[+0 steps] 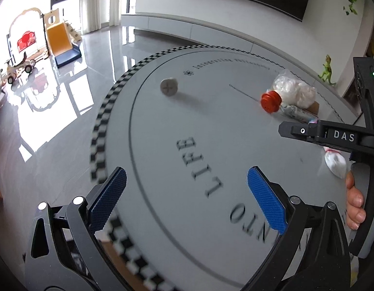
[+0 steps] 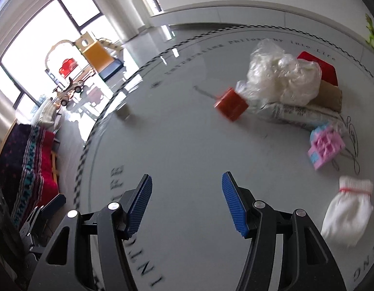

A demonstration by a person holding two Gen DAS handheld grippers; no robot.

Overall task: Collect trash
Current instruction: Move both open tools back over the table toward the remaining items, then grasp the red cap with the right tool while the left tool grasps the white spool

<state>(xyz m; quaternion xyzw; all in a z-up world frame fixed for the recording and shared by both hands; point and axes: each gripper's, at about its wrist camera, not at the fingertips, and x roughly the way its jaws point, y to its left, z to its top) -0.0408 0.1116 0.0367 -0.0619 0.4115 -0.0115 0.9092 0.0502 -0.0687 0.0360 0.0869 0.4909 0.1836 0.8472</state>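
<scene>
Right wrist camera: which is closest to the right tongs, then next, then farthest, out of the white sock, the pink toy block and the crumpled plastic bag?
From the right tongs, which stand open and empty:
1. White sock, low on the right side, nearest.
2. Pink toy block, further up on the right.
3. Crumpled plastic bag, farthest, at the back of the table behind the red cap.

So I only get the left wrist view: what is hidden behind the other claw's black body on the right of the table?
Observer: A pink and blue toy house, lying by the base of the crushed bottle.
Operator: And the white thing below it?
Observer: A white sock with a red band, lying apart from the house.
Operator: Is the right claw holding anything?
Observer: No, the right claw is open and empty over the table.
</scene>
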